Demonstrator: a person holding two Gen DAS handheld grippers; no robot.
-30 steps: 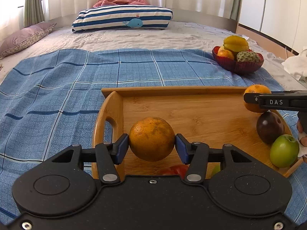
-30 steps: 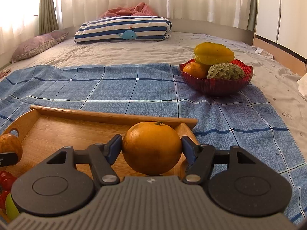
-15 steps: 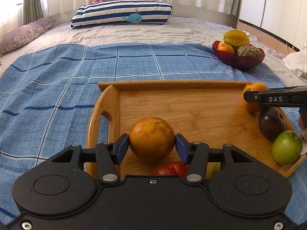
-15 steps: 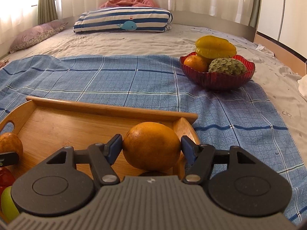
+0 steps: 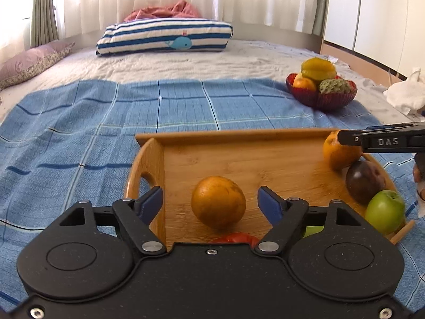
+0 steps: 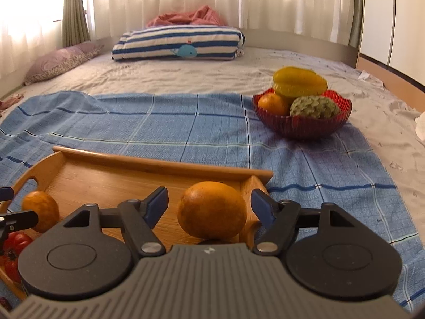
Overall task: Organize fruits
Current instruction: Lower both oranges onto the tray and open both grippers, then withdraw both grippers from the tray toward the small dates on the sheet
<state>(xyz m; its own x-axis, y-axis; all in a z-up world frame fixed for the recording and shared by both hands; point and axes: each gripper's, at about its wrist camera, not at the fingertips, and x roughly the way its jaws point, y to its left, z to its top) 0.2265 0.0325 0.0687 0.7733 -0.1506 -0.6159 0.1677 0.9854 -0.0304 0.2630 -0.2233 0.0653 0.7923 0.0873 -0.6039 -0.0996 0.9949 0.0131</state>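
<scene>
while jaws opened, oranges (image 5: 217, 202) rest.

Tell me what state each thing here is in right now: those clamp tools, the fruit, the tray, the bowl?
Left hand-held gripper: open, jaws just widened, clear of its orange.
Right hand-held gripper: open, jaws just widened, clear of its orange.
Left orange: resting on the tray, released.
Right orange: resting at the tray's right end.
Wooden tray: flat on the blue blanket.
Green apple: at the tray's edge.
Red bowl: full of fruit.
</scene>
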